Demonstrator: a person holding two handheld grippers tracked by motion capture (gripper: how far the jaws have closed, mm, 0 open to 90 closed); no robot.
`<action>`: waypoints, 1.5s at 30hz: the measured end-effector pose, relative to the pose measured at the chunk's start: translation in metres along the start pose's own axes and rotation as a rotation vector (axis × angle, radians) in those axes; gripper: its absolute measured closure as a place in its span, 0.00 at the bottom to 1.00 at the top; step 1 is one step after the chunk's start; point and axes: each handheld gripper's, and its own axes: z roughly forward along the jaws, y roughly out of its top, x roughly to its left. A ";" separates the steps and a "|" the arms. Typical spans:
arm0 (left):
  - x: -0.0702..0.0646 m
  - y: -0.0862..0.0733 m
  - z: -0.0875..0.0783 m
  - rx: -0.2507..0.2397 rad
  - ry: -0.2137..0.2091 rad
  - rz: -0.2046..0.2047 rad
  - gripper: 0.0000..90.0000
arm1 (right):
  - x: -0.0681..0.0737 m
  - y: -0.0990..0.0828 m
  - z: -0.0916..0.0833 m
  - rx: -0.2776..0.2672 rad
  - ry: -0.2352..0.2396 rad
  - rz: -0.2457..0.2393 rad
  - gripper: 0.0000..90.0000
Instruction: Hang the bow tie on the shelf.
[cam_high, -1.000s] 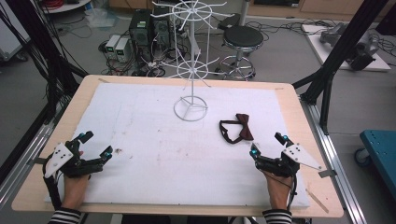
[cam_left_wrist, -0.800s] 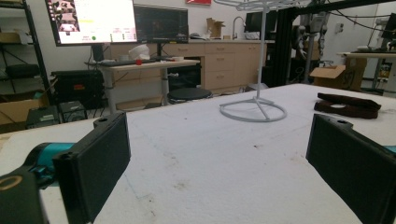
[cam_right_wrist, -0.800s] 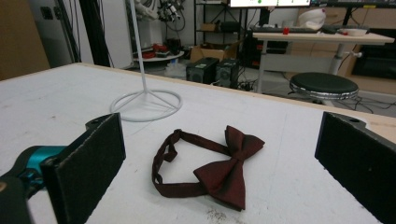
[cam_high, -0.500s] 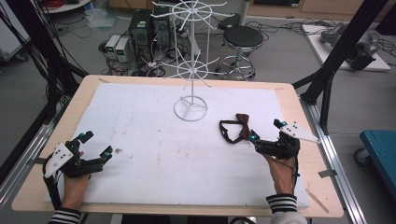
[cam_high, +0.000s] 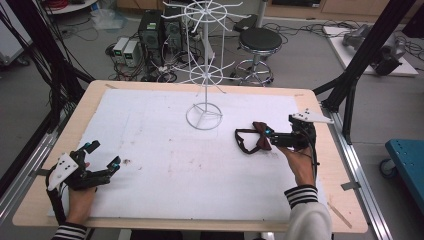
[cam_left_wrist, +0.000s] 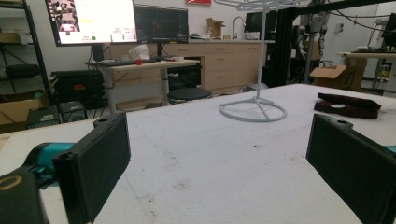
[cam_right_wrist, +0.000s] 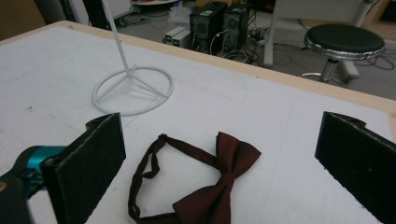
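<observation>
High view is showing me the dark red bow tie (cam_high: 256, 140) lying flat on the white worktop (cam_high: 165, 165), right of the base ring of the white wire stand (cam_high: 204, 116) and apart from it. I am bringing the right gripper (cam_high: 270, 137) in from the tie's right side, low over the surface, with its tips just at the bow. In the right gripper view the two black jaws are standing spread wide, with the knot and wings of the bow tie (cam_right_wrist: 219, 186) between them and the neck strap (cam_right_wrist: 149, 179) looping off toward the left jaw.

The left gripper (cam_high: 102, 157) is resting near the front left corner of the worktop, well away from the work, jaws also spread with nothing between them, as the left gripper view is confirming.

To do this grasp well, I am judging that I should centre the jaws on the knot rather than a wing, since the knot is the stiffest part and the fabric wings will likely fold and slip. I am planning to lower until the pads are nearly brushing the worktop, then close gently so both layers are caught. I am watching the strap: it could snag on the left jaw or drag when I lift, so a straight upward lift seems safest.
</observation>
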 end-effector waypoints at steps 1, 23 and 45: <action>0.000 0.000 0.000 -0.002 0.002 -0.002 0.08 | 0.000 0.000 0.000 0.000 0.000 0.000 0.01; 0.000 0.000 0.000 0.001 0.000 0.003 0.08 | -0.008 0.008 0.057 0.277 -0.003 -0.011 0.01; 0.000 0.000 0.000 0.001 0.000 0.004 0.08 | -0.013 -0.011 0.091 0.476 -0.083 -0.011 0.09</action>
